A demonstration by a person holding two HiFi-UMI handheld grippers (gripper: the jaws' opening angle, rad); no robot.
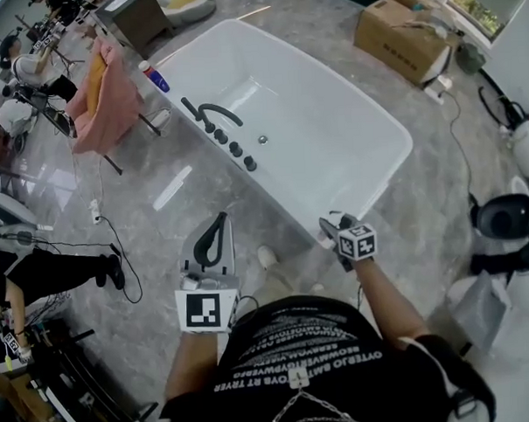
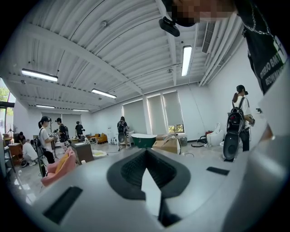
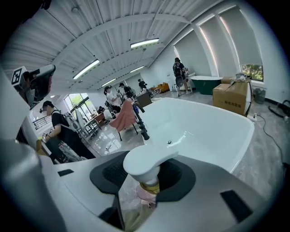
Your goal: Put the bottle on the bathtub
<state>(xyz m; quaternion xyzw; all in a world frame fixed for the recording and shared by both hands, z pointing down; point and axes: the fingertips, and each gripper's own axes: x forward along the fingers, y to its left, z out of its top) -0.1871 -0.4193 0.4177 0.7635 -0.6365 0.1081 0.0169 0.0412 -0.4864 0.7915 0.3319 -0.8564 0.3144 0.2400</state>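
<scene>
A white bathtub (image 1: pixel 400 147) stands slantwise on the marble floor ahead of me. My right gripper (image 1: pixel 337 222) hovers at the tub's near corner, shut on a pump bottle (image 1: pixel 325 238). In the right gripper view the bottle (image 3: pixel 147 165) shows a white pump head, a gold collar and a pink body between the jaws, with the tub's basin (image 3: pixel 213 131) just beyond. My left gripper (image 1: pixel 218 222) is held over the floor to the left of the tub, shut with nothing in it. In its own view the left gripper (image 2: pixel 147 158) points out across the room.
A black faucet with several knobs (image 1: pixel 218 120) lines the tub's left rim. A pink towel on a rack (image 1: pixel 102 95) and a blue-and-red bottle (image 1: pixel 154 77) stand at the far left. A cardboard box (image 1: pixel 405 33) lies behind the tub. Cables and a person's legs (image 1: pixel 53 272) are at left.
</scene>
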